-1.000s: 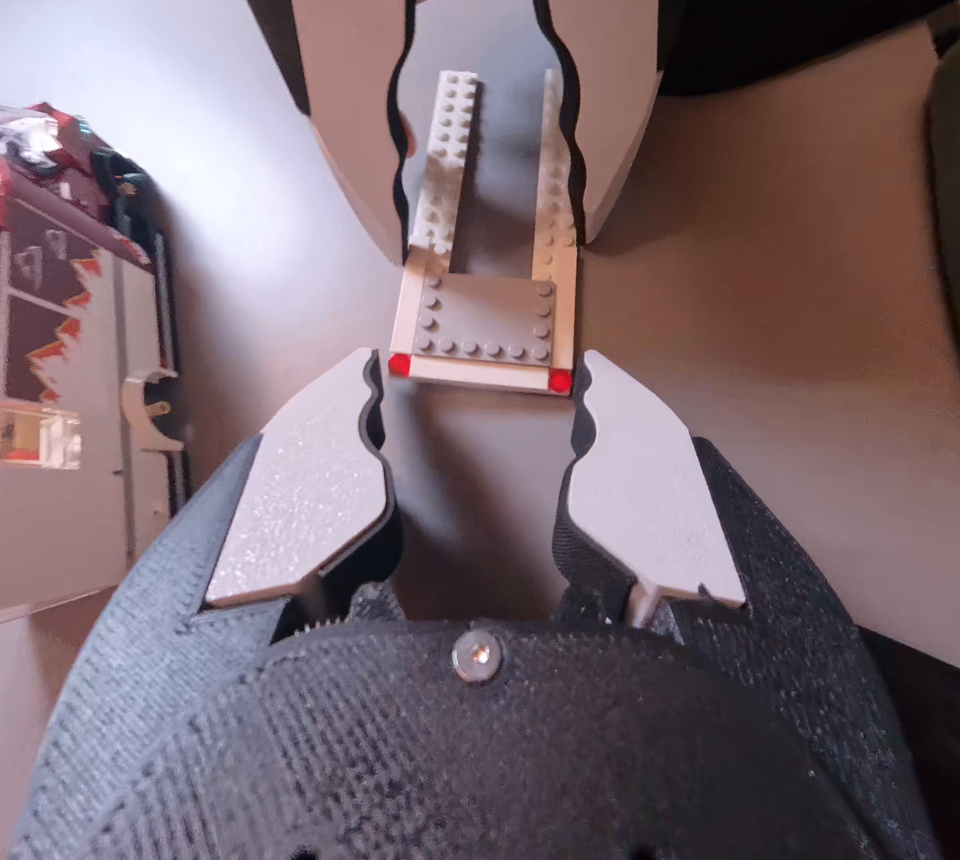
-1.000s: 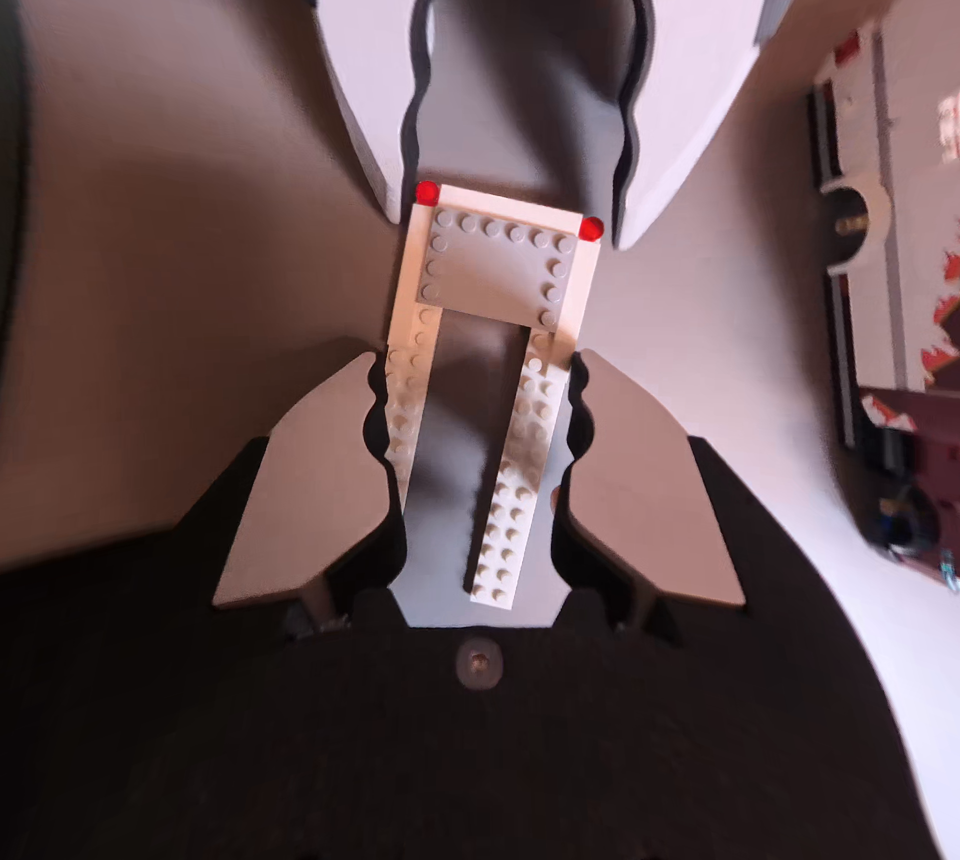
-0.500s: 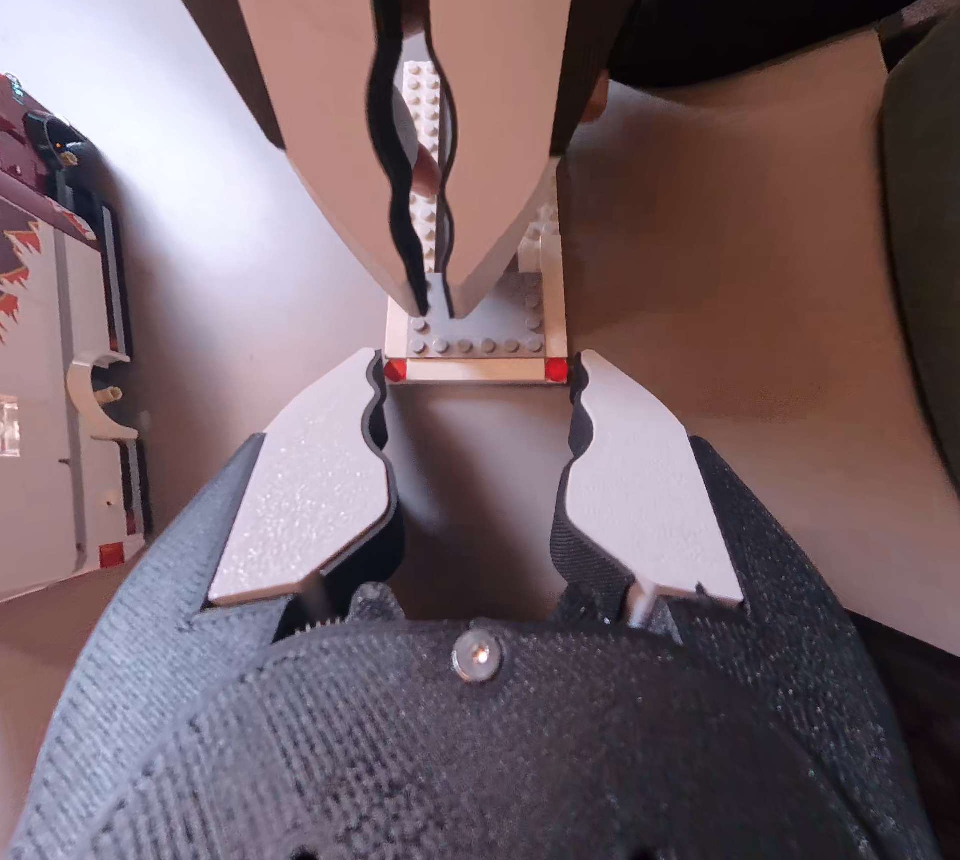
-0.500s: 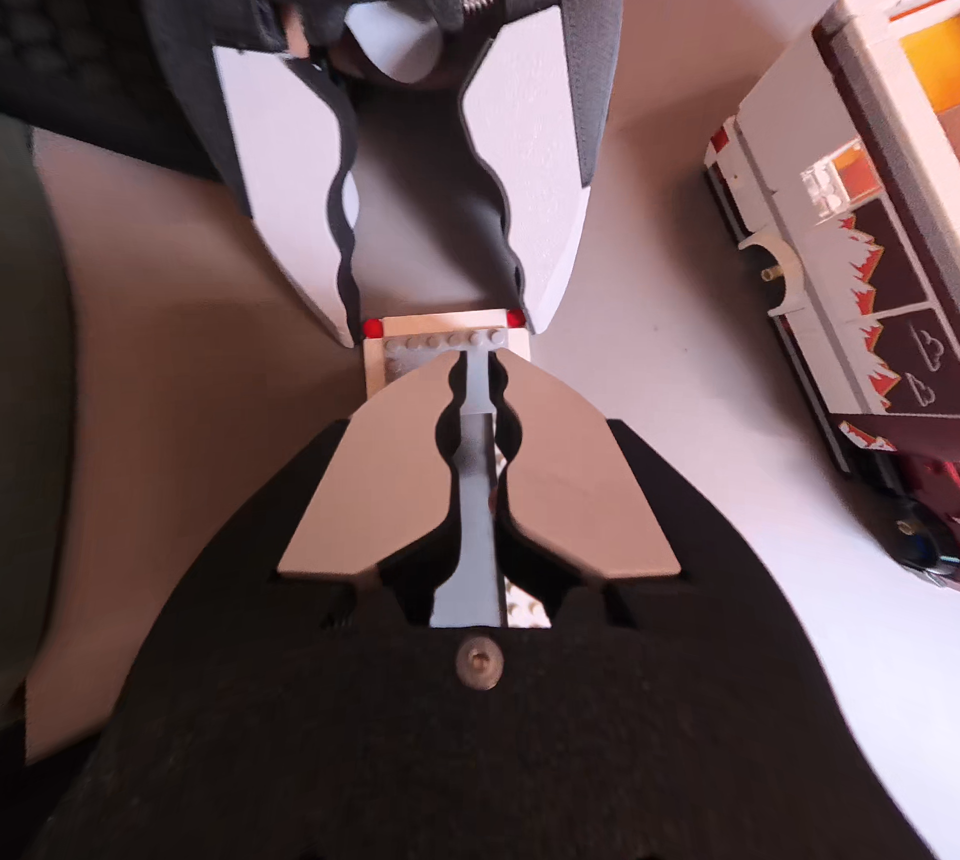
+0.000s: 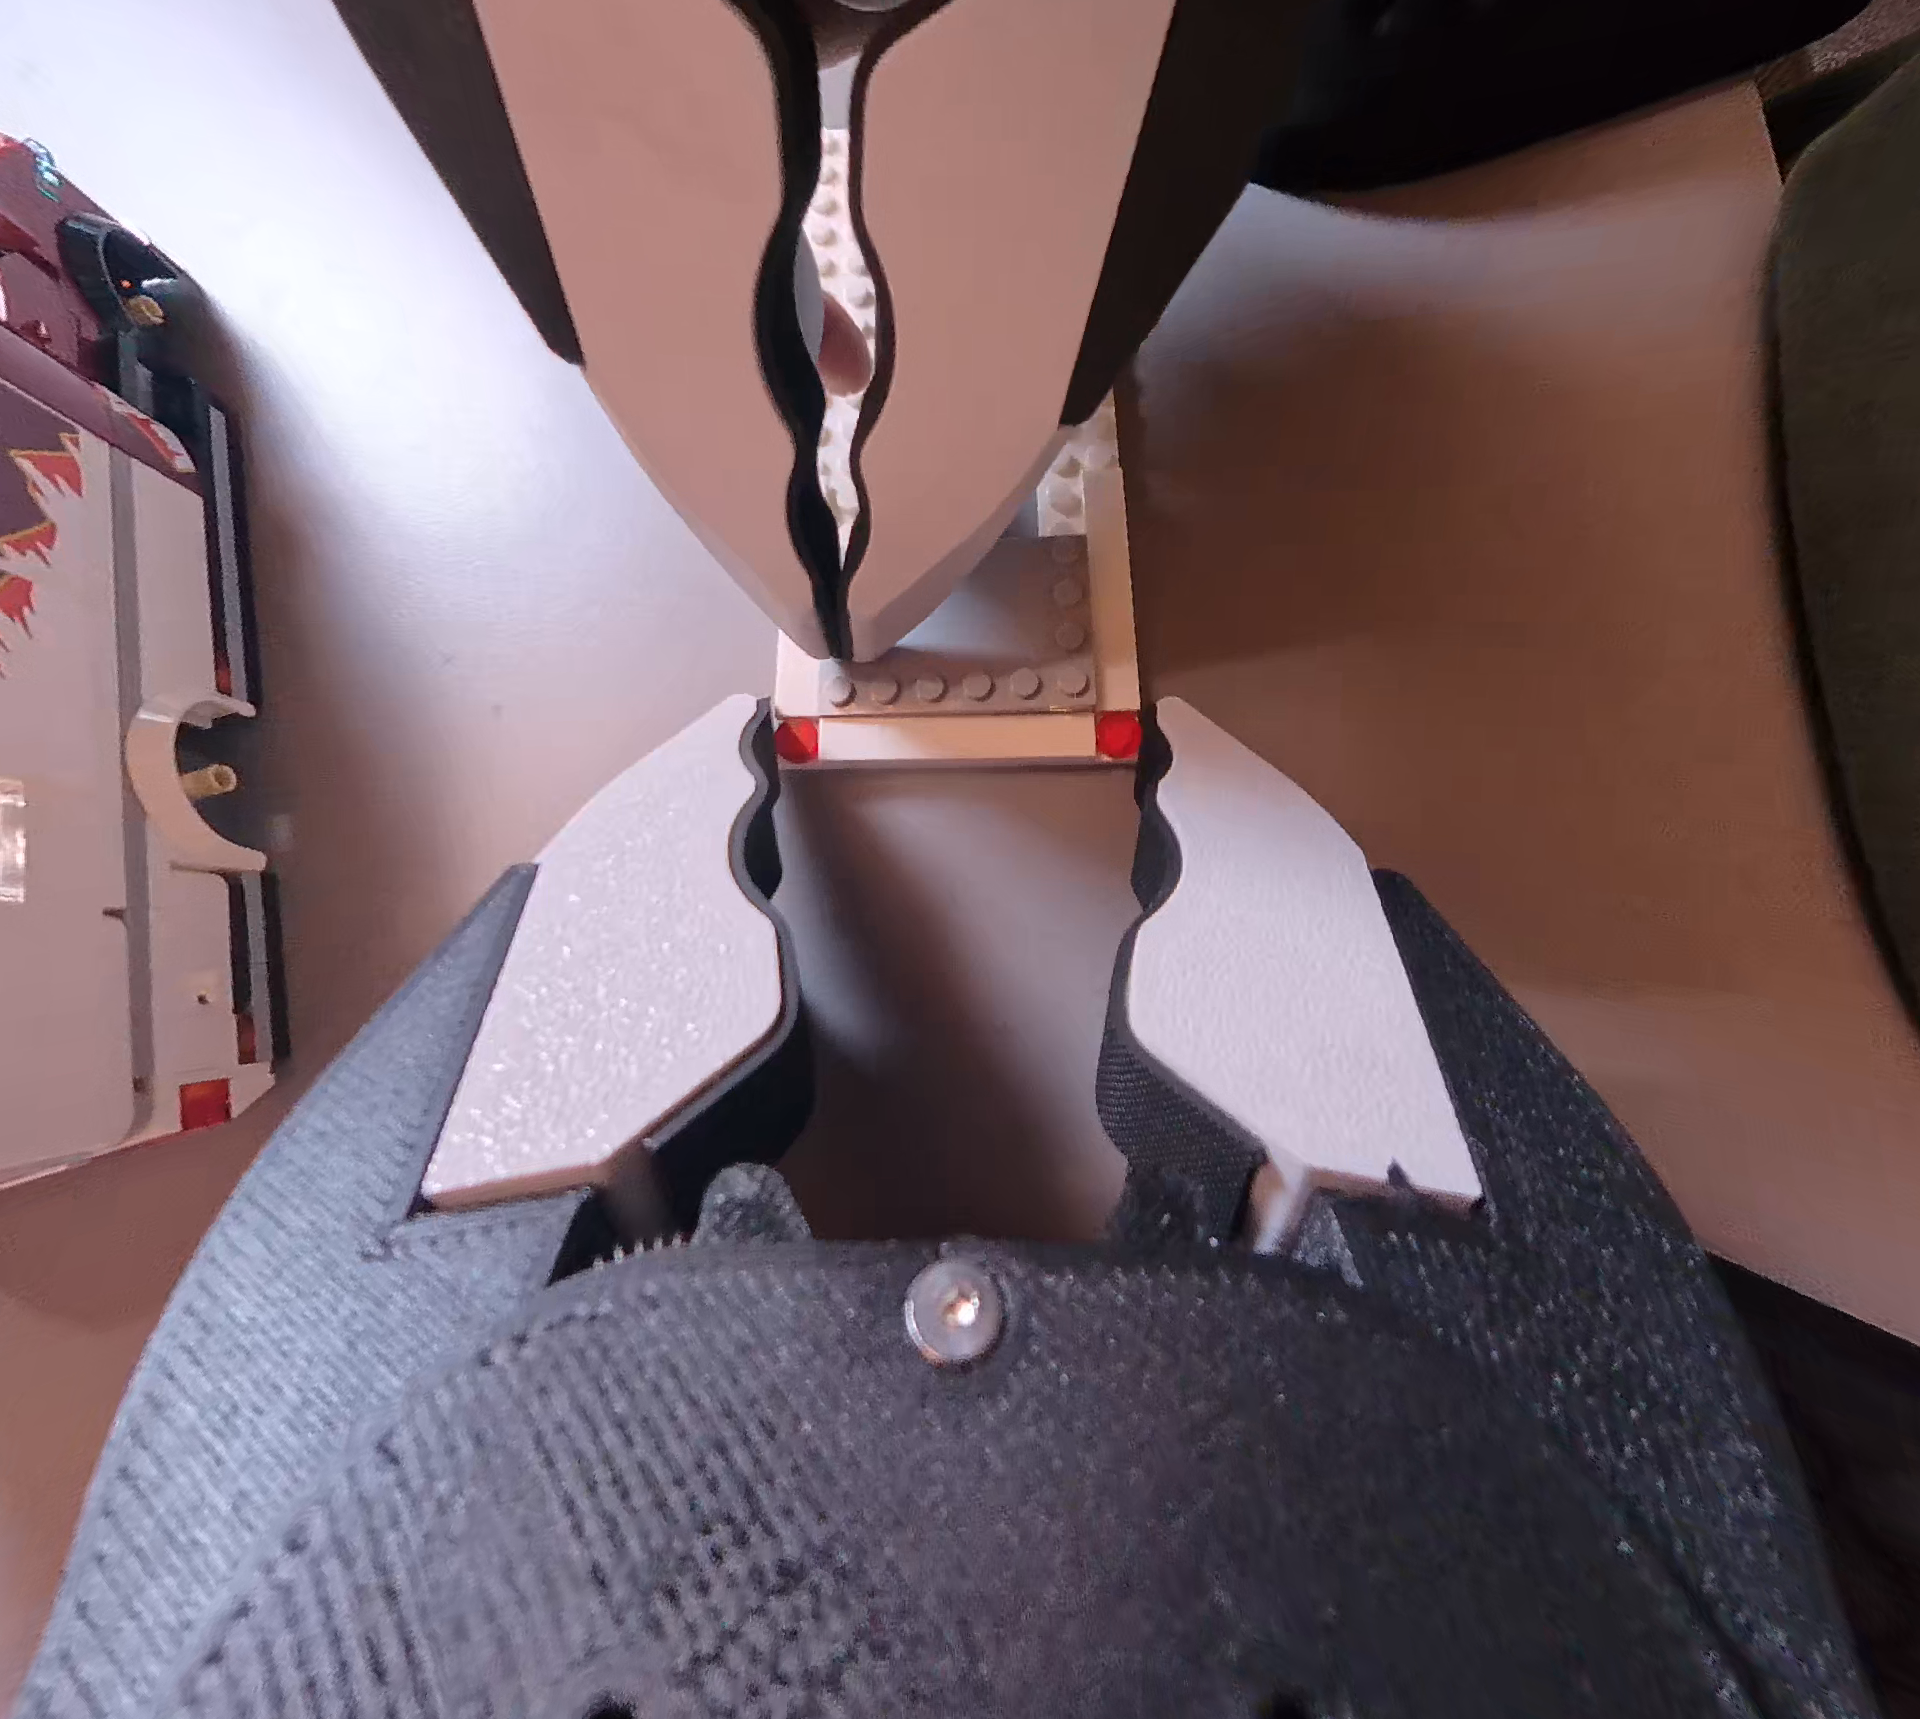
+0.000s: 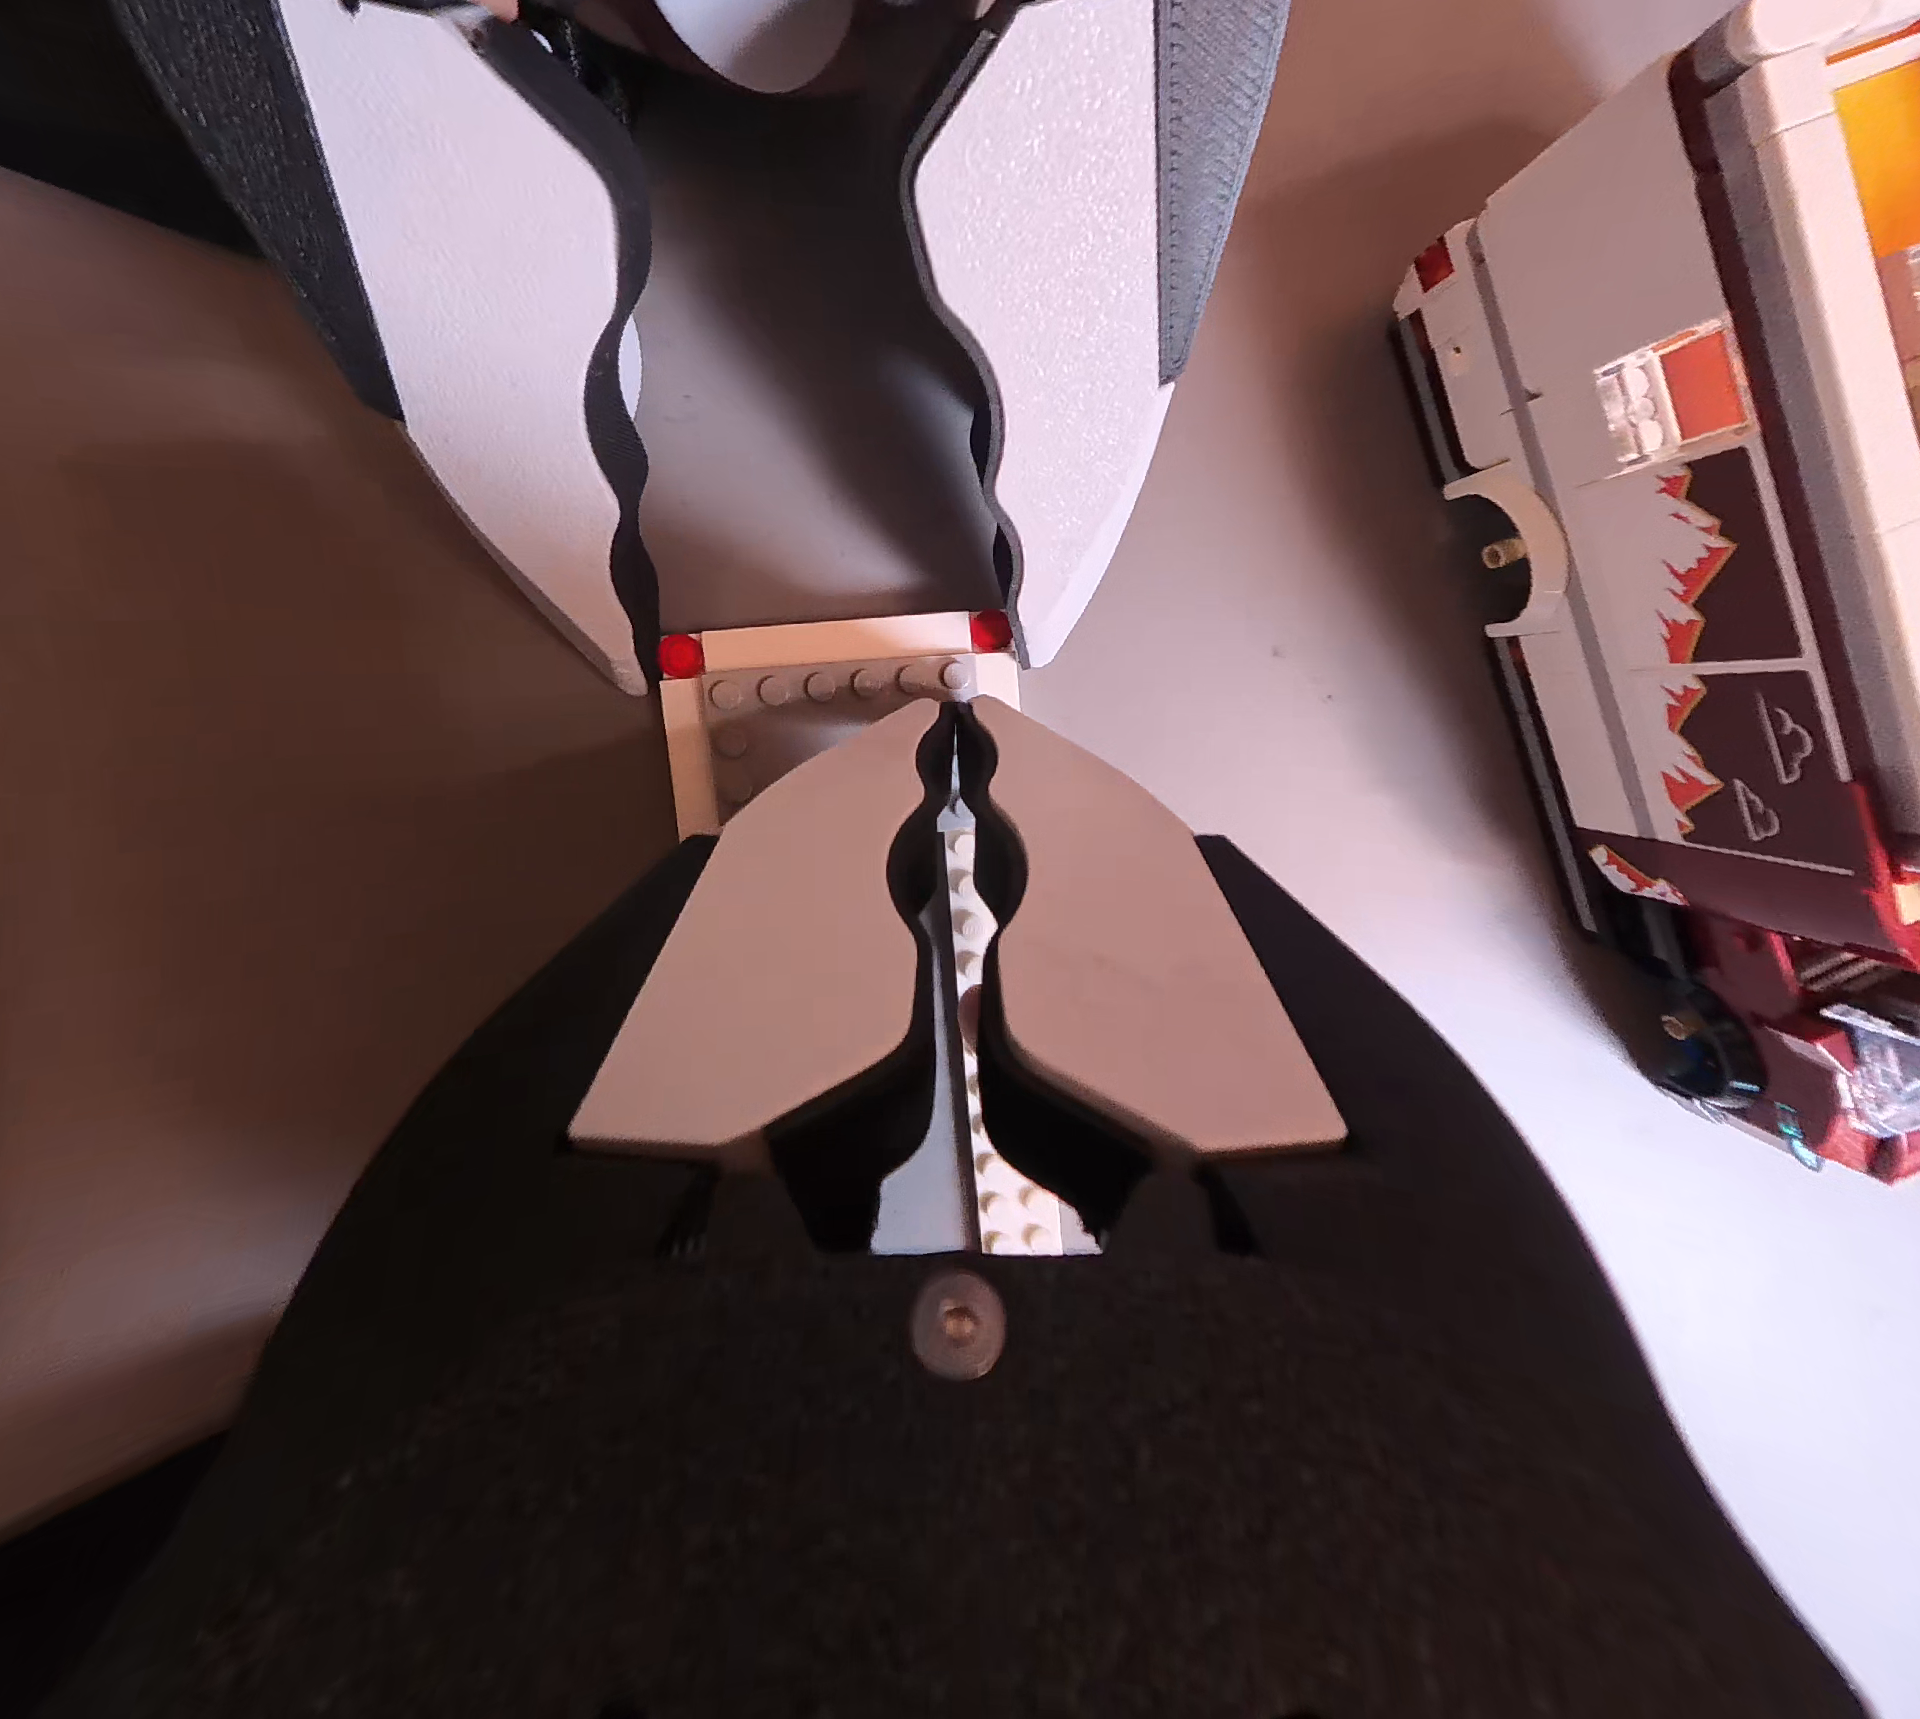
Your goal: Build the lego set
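A: Obs. 1, far left of the left wrist view: a brick-built model vehicle, white and dark red with flame-edged panels [image 5: 114, 630], lies on the pale tabletop [image 5: 436, 422], well apart from both grippers.

B: Obs. 2, centre: a flat plastic brick assembly [image 5: 956, 713], white studded plates joined by a grey studded plate with a red round stud at each near corner, lies on the table. Left gripper [image 5: 956, 739]?

A: Fingers spread wide, each black pad against one side edge of the assembly's near end, beside the red studs. It grasps that end across its full width.

B: And the right gripper [image 5: 840, 646], coming in from the opposite side?

A: Clenched, tips together with nothing between them. The closed tips bear down on the grey plate, at the stud row near one corner. Its own view agrees: right gripper [image 6: 954, 713] shut, tips meeting over the grey plate [image 6: 831, 693], a white plate strip visible beneath the fingers.

B: Right of that view?

A: The same model vehicle [image 6: 1662, 578], apart from the assembly.
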Action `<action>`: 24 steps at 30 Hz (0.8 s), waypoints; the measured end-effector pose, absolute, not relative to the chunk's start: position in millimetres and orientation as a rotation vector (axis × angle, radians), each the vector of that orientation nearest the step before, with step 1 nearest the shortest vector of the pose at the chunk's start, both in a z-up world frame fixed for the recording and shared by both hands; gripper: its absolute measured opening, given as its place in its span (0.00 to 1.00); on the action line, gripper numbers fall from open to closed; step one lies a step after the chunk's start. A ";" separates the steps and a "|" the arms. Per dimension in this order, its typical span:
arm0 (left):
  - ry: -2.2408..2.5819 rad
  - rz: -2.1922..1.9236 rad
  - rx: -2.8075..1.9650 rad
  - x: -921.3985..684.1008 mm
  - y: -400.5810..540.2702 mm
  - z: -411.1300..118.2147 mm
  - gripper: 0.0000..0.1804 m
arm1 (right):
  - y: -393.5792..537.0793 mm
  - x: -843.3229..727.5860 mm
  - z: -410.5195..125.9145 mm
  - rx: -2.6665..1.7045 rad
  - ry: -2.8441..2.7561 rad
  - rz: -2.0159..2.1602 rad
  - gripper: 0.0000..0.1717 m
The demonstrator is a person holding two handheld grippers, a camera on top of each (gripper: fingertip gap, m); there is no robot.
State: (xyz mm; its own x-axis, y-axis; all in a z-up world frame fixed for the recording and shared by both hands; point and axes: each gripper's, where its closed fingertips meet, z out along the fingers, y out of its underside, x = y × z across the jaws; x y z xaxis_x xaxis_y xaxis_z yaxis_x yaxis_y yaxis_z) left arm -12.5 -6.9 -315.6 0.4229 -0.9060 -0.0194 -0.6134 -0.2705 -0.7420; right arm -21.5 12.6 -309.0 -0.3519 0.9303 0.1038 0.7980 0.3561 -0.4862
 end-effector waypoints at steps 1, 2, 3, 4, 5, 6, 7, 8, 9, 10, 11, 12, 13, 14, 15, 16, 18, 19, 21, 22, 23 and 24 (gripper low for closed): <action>1.282 -0.546 -1.994 -12.4 -6.9 -315.6 0.37 | 12.7 -21.3 -309.1 -1.509 -2.261 0.496 0.00; 1.282 -0.546 -1.994 -12.3 -6.9 -315.6 0.37 | 12.6 -21.2 -309.1 -1.497 -2.264 0.481 0.00; 1.282 -0.547 -1.993 -12.2 -6.9 -315.6 0.37 | 12.5 -21.0 -309.2 -1.483 -2.271 0.461 0.00; 1.282 -0.547 -1.993 -12.0 -6.8 -315.6 0.37 | 12.4 -20.9 -309.3 -1.472 -2.280 0.441 0.00; 1.282 -0.547 -1.993 -11.9 -6.9 -315.7 0.37 | 12.4 -20.9 -309.3 -1.465 -2.288 0.422 0.00; 1.282 -0.546 -1.993 -11.8 -6.9 -315.7 0.37 | 12.3 -20.8 -309.4 -1.458 -2.297 0.407 0.00; 1.281 -0.545 -1.994 -11.7 -6.9 -315.6 0.37 | 12.3 -20.7 -309.6 -1.448 -2.306 0.393 0.00; 1.281 -0.544 -1.994 -11.7 -7.0 -315.6 0.37 | 12.2 -20.7 -309.6 -1.437 -2.313 0.382 0.00; 1.281 -0.543 -1.994 -11.6 -7.0 -315.7 0.37 | 12.1 -20.6 -309.6 -1.430 -2.316 0.375 0.00; 1.281 -0.543 -1.994 -11.6 -7.1 -315.7 0.37 | 12.2 -20.5 -309.7 -1.425 -2.316 0.369 0.00; 1.281 -0.543 -1.994 -11.6 -7.1 -315.7 0.37 | 12.2 -20.5 -309.9 -1.421 -2.314 0.366 0.00; 1.281 -0.543 -1.994 -11.5 -7.2 -315.7 0.37 | 11.9 -20.6 -310.7 -1.420 -2.310 0.365 0.00; 1.281 -0.544 -1.994 -11.5 -7.2 -315.7 0.37 | 11.7 -21.1 -310.7 -1.419 -2.306 0.368 0.00; 1.281 -0.544 -1.993 -11.5 -7.2 -315.7 0.37 | 11.7 -21.1 -310.6 -1.418 -2.305 0.369 0.00; 1.281 -0.544 -1.993 -11.5 -7.2 -315.7 0.37 | 11.5 -21.2 -310.8 -1.416 -2.303 0.372 0.00; 1.281 -0.544 -1.993 -11.5 -7.2 -315.6 0.37 | 11.0 -22.2 -310.8 -1.415 -2.297 0.385 0.00; 1.281 -0.543 -1.994 -11.8 -7.2 -315.6 0.37 | 9.5 -26.6 -310.8 -1.452 -2.253 0.458 0.00; 1.280 -0.546 -1.993 -12.0 -7.3 -315.5 0.37 | 10.7 -25.7 -310.1 -1.472 -2.243 0.495 0.00; 1.275 -0.546 -1.989 -12.1 -6.8 -315.4 0.37 | 20.2 -23.3 -296.9 -1.498 -2.163 0.565 0.08; 1.275 -0.546 -1.988 -12.1 -6.8 -315.4 0.37 | 23.8 -20.5 -284.6 -1.490 -2.120 0.616 0.12; 1.276 -0.546 -1.986 -12.1 -6.8 -315.3 0.37 | 25.4 -15.1 -274.2 -1.478 -2.098 0.658 0.16; 1.277 -0.547 -1.984 -12.1 -6.7 -315.3 0.37 | 23.7 -7.6 -269.2 -1.482 -2.102 0.698 0.24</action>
